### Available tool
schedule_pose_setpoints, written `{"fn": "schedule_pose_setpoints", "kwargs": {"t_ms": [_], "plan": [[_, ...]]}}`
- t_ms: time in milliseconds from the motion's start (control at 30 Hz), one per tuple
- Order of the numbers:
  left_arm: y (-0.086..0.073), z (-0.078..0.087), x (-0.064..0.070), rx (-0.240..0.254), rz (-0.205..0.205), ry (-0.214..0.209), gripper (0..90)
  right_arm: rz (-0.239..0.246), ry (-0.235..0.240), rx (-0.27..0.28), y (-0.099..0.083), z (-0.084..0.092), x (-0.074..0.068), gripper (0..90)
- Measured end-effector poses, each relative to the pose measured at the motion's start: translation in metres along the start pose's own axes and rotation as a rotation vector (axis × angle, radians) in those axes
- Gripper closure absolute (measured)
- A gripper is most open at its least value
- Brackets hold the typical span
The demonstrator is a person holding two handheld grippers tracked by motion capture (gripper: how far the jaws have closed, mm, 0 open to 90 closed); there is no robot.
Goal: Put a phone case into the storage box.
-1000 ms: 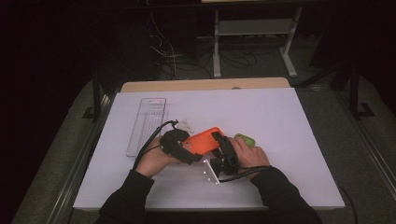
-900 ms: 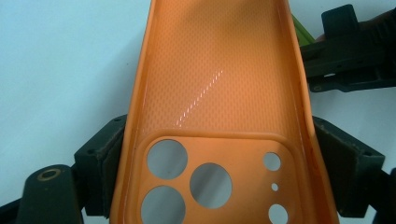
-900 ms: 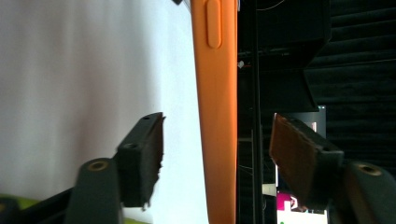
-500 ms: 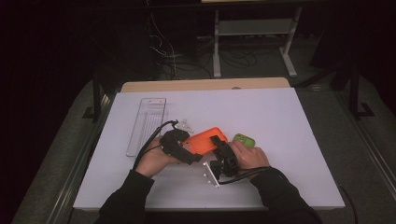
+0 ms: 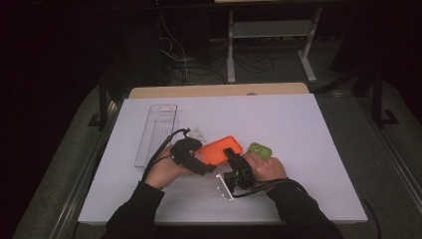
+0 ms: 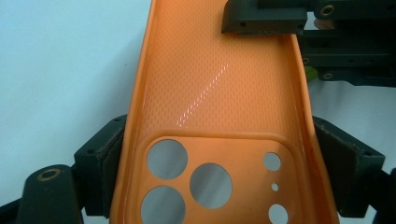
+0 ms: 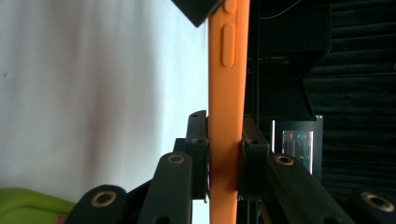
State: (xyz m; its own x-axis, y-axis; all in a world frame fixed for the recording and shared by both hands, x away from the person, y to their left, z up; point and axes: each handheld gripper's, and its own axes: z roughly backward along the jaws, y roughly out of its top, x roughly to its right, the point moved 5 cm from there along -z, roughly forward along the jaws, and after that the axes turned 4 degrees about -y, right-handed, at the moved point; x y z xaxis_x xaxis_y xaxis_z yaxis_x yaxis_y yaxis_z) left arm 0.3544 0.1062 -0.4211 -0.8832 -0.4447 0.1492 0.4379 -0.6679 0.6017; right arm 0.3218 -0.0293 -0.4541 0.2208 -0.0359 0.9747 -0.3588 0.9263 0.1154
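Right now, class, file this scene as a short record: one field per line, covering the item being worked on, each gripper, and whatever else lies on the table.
item: orange phone case, empty, camera holes showing
left gripper: shut across the case's width
right gripper: jaws just closing, pads on the case's edge
nearby: green object beside the right hand
also: clear tray at left
surface: white table

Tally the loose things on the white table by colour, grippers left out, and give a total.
Orange: 1, phone case
Green: 1, small green object, kind unclear
Clear: 1, long plastic tray
White: 1, small piece by the tray
Total: 4
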Motion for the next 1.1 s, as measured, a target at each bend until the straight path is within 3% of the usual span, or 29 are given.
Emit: {"fn": "schedule_pose_setpoints", "kwargs": {"t_ms": [200,367,500,633,667,767,867,967,1000,1033,1100], "plan": [[0.000,0.000,0.000,0.003,-0.025,0.017,14.8,0.010,0.006,-0.009,0.000,0.000,-0.002,77.6],[0.001,0.001,0.001,0.036,-0.021,0.005,11.9,0.011,-0.008,-0.001,0.001,0.001,0.000,77.8],[0.001,0.003,0.002,0.038,-0.025,0.002,2.6,-0.002,-0.001,-0.013,0.001,0.001,-0.003,77.8],[0.000,0.006,0.001,0.045,-0.024,-0.010,0.0,0.007,-0.004,-0.015,-0.002,0.000,-0.001,77.7],[0.001,0.006,0.003,0.063,-0.003,-0.015,0.0,0.006,0.000,-0.019,-0.004,0.000,0.000,77.7],[-0.001,0.010,-0.001,0.054,-0.028,-0.013,0.0,-0.023,0.009,-0.038,-0.009,-0.001,0.002,77.7],[-0.001,0.011,-0.001,0.078,0.000,-0.016,0.0,-0.076,0.010,-0.054,-0.016,-0.001,0.004,77.7],[-0.002,0.012,-0.002,0.083,0.016,-0.012,0.0,-0.125,0.048,-0.067,-0.021,-0.001,0.005,77.7],[-0.004,0.014,-0.005,0.054,-0.017,-0.011,0.0,-0.131,0.047,-0.065,-0.022,-0.002,0.006,77.7],[-0.004,0.014,-0.005,0.051,-0.007,-0.011,0.0,-0.132,0.048,-0.065,-0.024,-0.002,0.008,77.7],[-0.005,0.014,-0.006,0.052,-0.010,-0.009,0.0,-0.195,0.055,-0.075,-0.026,-0.002,0.008,77.7]]}}
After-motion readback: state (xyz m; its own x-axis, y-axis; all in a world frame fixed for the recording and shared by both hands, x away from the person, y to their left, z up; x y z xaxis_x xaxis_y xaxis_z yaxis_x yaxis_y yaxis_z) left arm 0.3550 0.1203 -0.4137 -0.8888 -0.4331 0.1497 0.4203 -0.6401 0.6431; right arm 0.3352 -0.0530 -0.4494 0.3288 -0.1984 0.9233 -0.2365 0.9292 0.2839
